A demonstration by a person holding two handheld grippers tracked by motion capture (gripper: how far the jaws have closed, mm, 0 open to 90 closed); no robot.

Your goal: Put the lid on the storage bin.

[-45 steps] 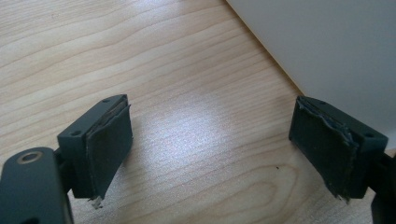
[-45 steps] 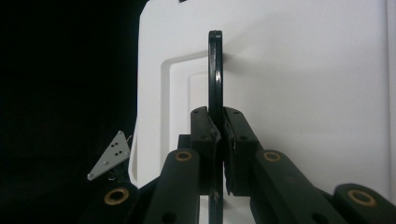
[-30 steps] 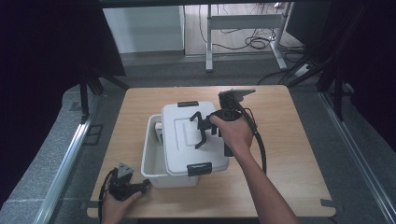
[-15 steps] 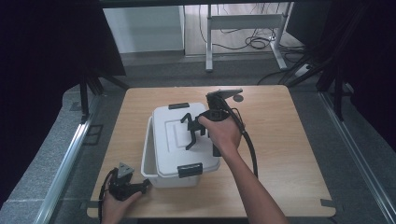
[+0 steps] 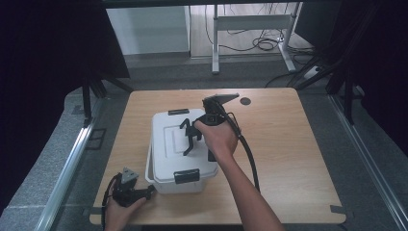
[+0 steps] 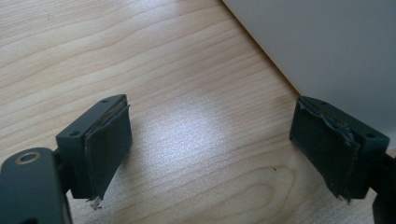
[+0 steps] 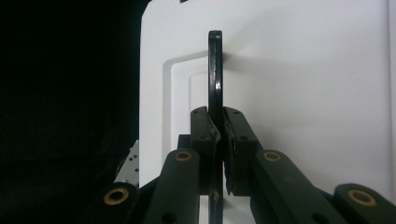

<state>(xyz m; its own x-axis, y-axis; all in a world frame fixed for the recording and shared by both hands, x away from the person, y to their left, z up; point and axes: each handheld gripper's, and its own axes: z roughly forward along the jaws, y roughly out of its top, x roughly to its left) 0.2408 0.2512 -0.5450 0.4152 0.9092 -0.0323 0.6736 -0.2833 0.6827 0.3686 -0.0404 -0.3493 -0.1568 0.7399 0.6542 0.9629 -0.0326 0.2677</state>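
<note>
Currently a white lidded bin is seen near the middle of the wooden table, and everything else is placed relative to it. The white lid is lying on top of the bin, shifted so that a strip of the bin's rim is exposed along its left edge in the high view. A black latch is seen on the bin's near end and another black latch on its far end. The right gripper is held over the lid by the right hand, reaching in from the bin's right side, with its cable trailing back along the forearm. In the right gripper view the jaws are pressed onto a thin black handle standing upright from the lid, so the handle is pinched edge-on between the pads. Dark space and a bit of metal hardware are visible past the lid's edge in that view; what lies inside the bin cannot be told. The left gripper is held by the left hand at the table's near edge, just off the bin's near left corner, pointing toward it. In the left gripper view its jaws are spread wide with bare wood grain between them, and the bin's white wall is close beyond the one jaw. A small dark round mark is seen on the table beyond the bin's far right corner.
</note>
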